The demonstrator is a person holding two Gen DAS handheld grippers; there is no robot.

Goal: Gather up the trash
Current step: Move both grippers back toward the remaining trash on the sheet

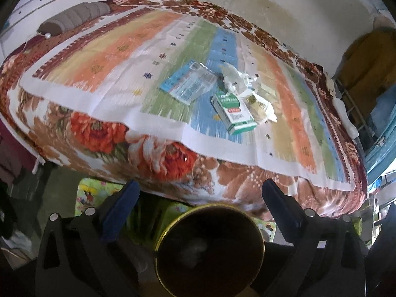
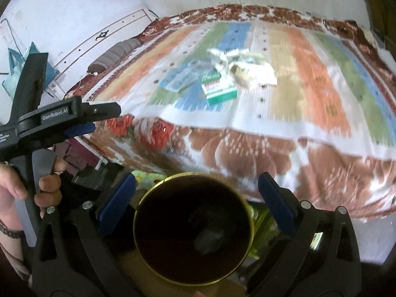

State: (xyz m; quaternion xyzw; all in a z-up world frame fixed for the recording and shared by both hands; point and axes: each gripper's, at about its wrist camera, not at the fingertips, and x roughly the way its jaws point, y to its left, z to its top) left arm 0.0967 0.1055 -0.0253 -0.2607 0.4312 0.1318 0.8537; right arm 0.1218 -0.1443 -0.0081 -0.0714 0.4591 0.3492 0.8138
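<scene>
I hold a claw in each hand above the near edge of the bed [image 1: 104, 136]. My left claw [image 1: 198, 190] has its jaws spread wide and grips nothing; under it sits a round bin [image 1: 210, 250] with a gold rim and a dark inside, something pale lying at its bottom. My right claw [image 2: 196, 185] is spread just as wide and is also empty, and the same bin [image 2: 193, 227] lies between its blue pads [image 2: 116, 198]. In the right view my left claw shows at the far left, my left hand [image 2: 14, 185] wrapped around its handle.

The trash lies in a small heap on the striped cloth [image 1: 118, 57] in the middle of the bed, well away from both claws. A green and white box [image 1: 232, 110] is nearest to me. Just beside it on the left lies a flat blue packet [image 1: 189, 81]. Behind the box sits crumpled white paper [image 1: 234, 78], and a wrapper [image 1: 259, 105] with something yellowish in it touches the box on its right. A grey bolster [image 1: 74, 17] lies at the far left edge of the bed. The right view is blurred.
</scene>
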